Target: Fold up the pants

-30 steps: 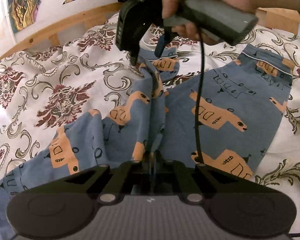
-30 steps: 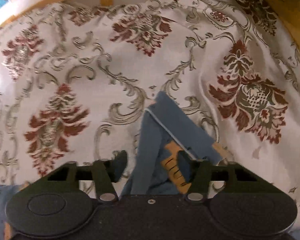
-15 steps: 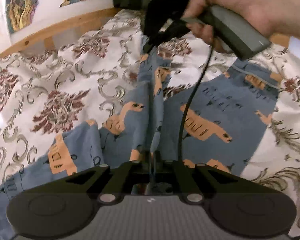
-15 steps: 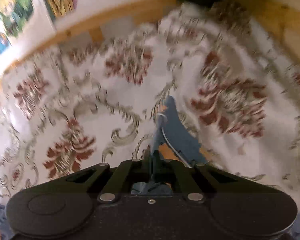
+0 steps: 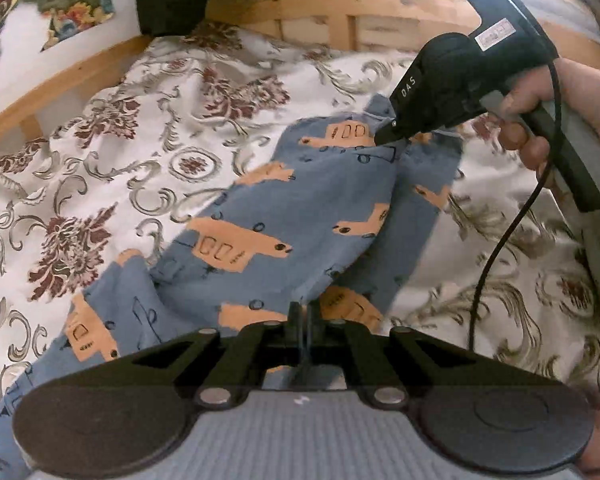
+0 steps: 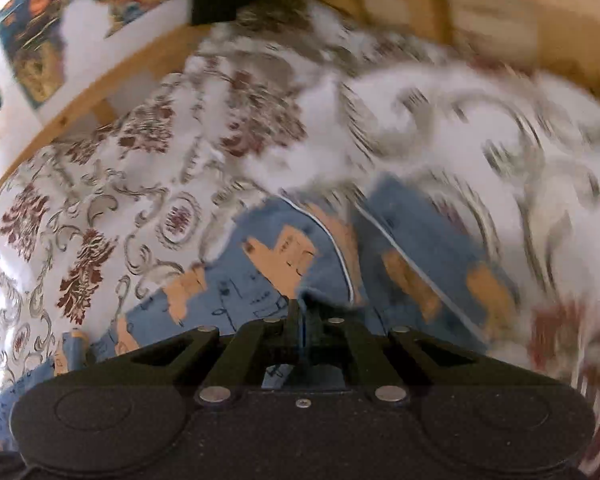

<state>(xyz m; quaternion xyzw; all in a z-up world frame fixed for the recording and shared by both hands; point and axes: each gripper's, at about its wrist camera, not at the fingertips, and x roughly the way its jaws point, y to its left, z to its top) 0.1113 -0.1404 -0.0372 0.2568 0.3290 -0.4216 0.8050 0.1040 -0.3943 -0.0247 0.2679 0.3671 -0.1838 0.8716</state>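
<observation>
Blue cotton pants with orange animal print [image 5: 300, 216] lie on floral bedspread [image 5: 112, 152], 1 leg lifted. Left hand-held gripper [image 5: 302, 320] and right hand-held gripper [image 6: 302, 316] each pinch fabric. Risk: thin pinch slips during fast swing, legs land misaligned.

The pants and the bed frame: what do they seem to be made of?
The pants look like soft, matte woven or knit fabric, likely cotton: they drape and crease in both claws. The bed frame looks like pale, unpainted wood: grain and knots show.
</observation>
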